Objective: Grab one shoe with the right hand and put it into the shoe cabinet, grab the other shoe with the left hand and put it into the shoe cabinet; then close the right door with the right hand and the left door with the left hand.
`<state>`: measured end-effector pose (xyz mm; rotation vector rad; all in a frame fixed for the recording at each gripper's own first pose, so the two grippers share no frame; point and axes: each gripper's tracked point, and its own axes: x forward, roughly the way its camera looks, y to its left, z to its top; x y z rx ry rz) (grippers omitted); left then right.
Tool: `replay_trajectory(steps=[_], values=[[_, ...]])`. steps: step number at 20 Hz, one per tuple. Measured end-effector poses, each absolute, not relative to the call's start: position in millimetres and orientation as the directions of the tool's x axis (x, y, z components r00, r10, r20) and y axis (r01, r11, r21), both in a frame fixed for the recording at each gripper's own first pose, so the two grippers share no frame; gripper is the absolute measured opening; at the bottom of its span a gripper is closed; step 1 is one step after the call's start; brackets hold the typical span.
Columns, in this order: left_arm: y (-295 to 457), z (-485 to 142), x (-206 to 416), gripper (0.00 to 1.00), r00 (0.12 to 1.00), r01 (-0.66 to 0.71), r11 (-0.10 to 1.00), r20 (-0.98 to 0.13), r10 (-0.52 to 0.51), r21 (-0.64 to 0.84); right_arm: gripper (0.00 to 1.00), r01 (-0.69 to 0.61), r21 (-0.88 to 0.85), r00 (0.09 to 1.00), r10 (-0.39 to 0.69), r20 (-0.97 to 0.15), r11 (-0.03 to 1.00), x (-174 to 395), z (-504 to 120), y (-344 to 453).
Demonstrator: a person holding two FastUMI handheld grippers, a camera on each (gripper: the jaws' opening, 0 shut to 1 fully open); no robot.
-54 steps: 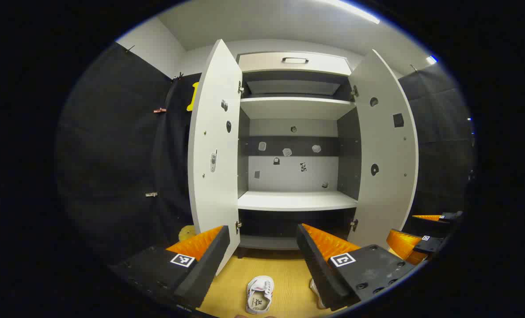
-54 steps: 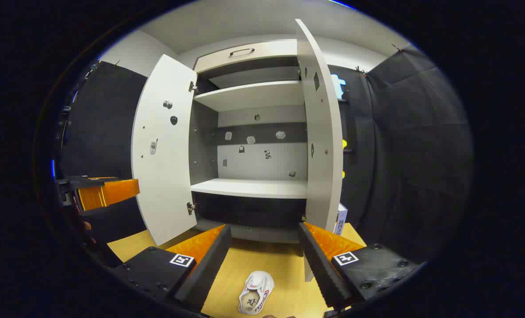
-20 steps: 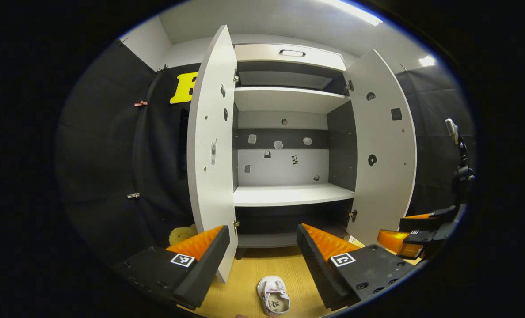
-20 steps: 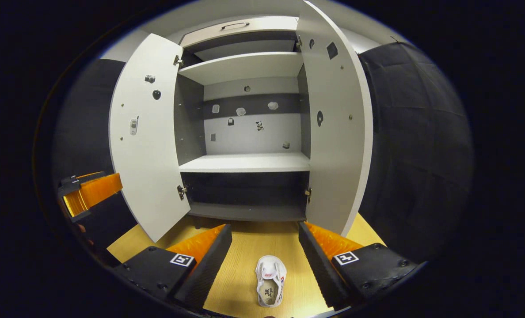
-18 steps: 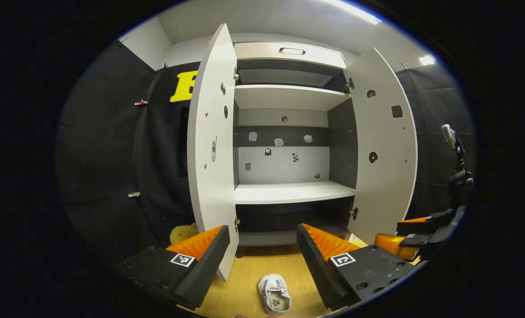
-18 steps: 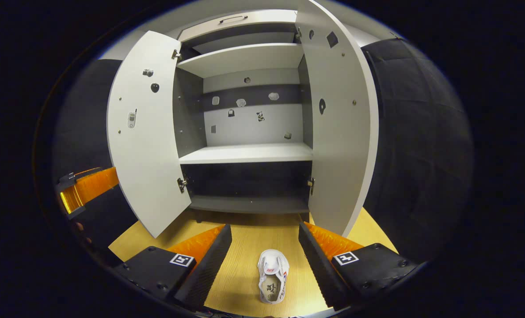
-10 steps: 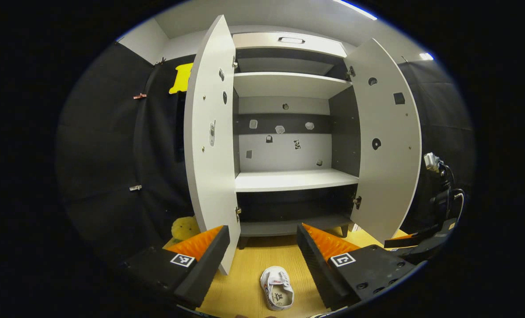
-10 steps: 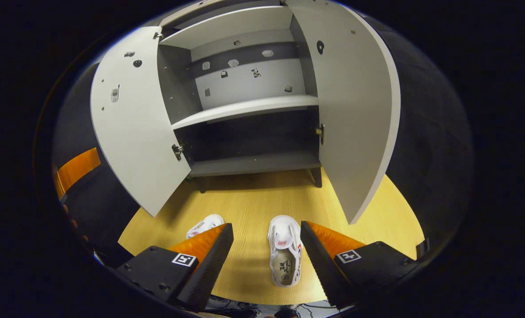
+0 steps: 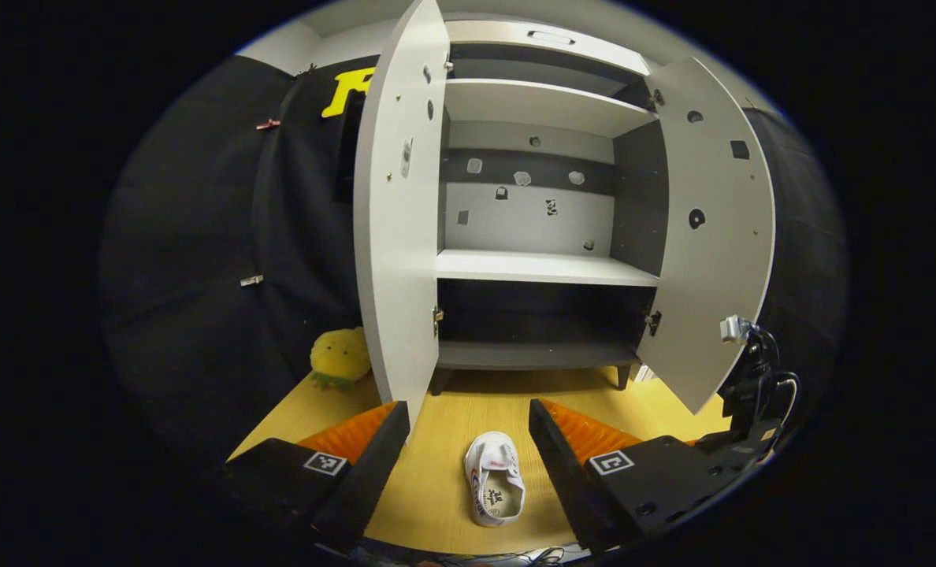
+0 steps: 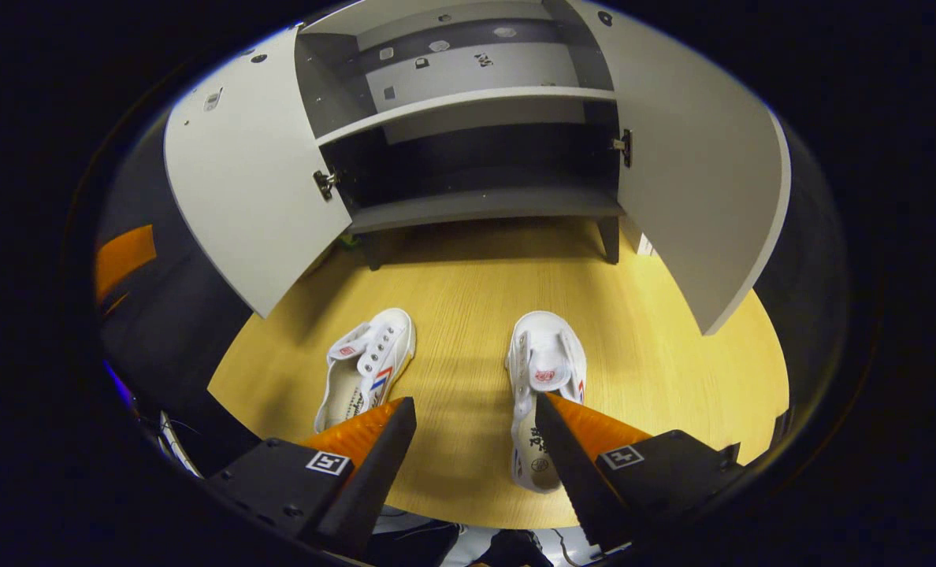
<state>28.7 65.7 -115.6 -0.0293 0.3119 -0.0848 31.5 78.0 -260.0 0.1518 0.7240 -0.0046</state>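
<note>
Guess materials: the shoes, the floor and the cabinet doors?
Shoes: probably white canvas, matte, with metal-looking eyelets and a pale rubbery sole edge. Floor: wood-look laminate or veneer, with fine straight grain and a light sheen. Cabinet doors: likely laminated board, flat pale grey, smooth, with metal hinges.

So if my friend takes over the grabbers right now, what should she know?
Right gripper: open, empty, above the floor, with the right shoe partly behind one finger.
Left gripper: open, empty, with a shoe on the floor between its fingers, farther off.
The left shoe lies beside the right one, apart from it.
Shoe cabinet: both doors open, the shelves seen hold no shoes.
Done: nothing yet.
Left: put in each shoe, right first, then close the right door and the left door.
</note>
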Motion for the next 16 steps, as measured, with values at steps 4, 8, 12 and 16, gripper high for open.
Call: replay_trajectory(steps=[4,8,12,16], values=[[73.1,-141.8,24.9,0.95,0.925,0.037,0.993,-0.372,-0.075,-0.109,0.99,0.084,0.132,0.7,0.036,-0.713,0.988,30.1,-295.7,78.6],[70.7,-150.9,23.5,0.95,0.911,0.015,0.985,-0.403,-0.084,-0.172,0.99,0.107,0.097,0.697,-0.005,-0.718,0.989,43.1,-317.1,74.1],[67.3,-153.1,18.4,0.95,0.915,0.055,0.992,-0.392,-0.095,-0.111,0.99,0.131,0.063,0.707,-0.049,-0.705,0.989,63.8,-331.1,64.7],[62.3,-159.6,12.2,0.95,0.909,0.087,0.993,-0.401,-0.113,-0.083,0.96,0.155,0.051,0.711,-0.076,-0.699,0.987,90.5,-346.1,59.8]])
